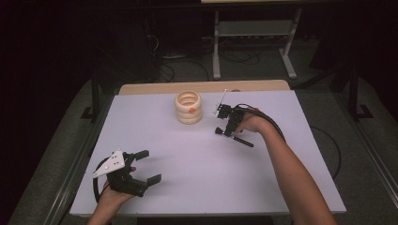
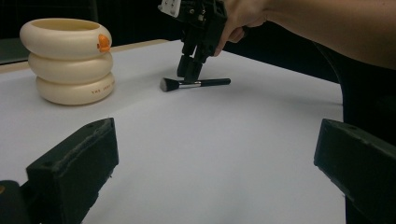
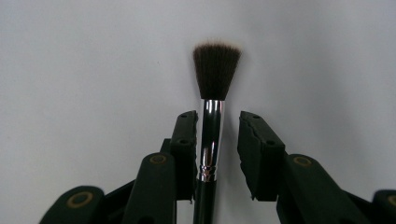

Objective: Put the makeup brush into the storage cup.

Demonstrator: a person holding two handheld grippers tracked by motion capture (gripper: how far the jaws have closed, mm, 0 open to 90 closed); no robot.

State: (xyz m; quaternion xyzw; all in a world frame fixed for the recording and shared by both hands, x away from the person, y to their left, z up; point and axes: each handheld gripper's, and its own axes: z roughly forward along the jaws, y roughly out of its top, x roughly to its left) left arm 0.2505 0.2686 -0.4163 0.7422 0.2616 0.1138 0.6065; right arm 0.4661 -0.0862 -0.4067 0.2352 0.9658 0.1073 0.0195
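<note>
One makeup brush (image 3: pixel 211 135) flat on table (image 1: pixel 197 154), right hand-held gripper (image 3: pixel 215 135) straddling it unclamped; left hand-held gripper (image 1: pixel 146 165) released

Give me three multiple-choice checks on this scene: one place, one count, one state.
1. Where does the brush lie?
A. on the table, right of the pot
B. inside the pot
C. under the left gripper

2. How many rings make up the pot?
A. two
B. three
C. five

3. How do the right gripper's fingers stand?
A. either side of the brush, one with a gap
B. wide open over the pot
C. shut on nothing

A: high view shows it. B: three stacked rings. A: right gripper view shows the gap.
</note>
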